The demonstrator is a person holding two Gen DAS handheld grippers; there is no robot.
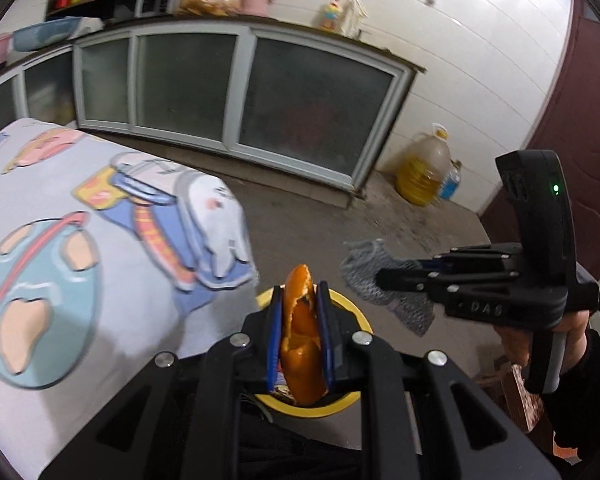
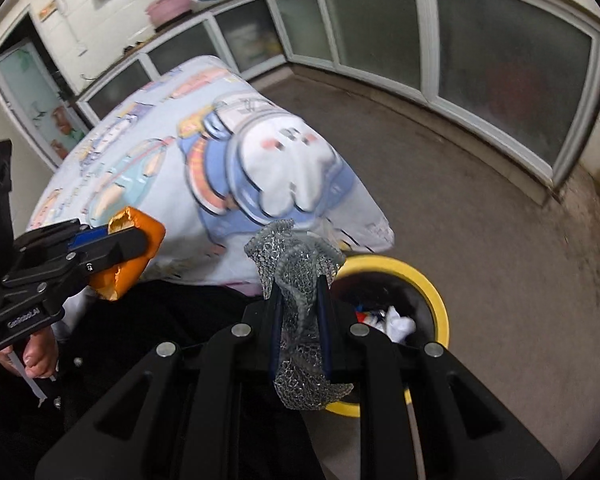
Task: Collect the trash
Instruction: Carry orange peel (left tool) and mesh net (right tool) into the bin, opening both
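Note:
My left gripper point(image 1: 300, 300) is shut on a curled piece of orange peel point(image 1: 302, 340), held right above the yellow-rimmed trash bin point(image 1: 358, 312). The right wrist view shows the same left gripper point(image 2: 136, 240) and the orange peel point(image 2: 134, 252) at the left. My right gripper point(image 2: 300, 292) is shut on a grey foam fruit net point(image 2: 296, 280) just left of the bin's yellow rim point(image 2: 428, 284); white and coloured scraps point(image 2: 396, 322) lie inside. In the left wrist view the right gripper point(image 1: 380, 280) holds the net point(image 1: 384, 288) over the floor, right of the bin.
A table under a cartoon-print cloth point(image 1: 80, 240) stands left of the bin. Glass-fronted cabinets point(image 1: 236, 96) line the far wall. A yellow oil jug point(image 1: 424, 168) and a small blue bottle point(image 1: 452, 180) sit on the concrete floor by a dark red door point(image 1: 580, 120).

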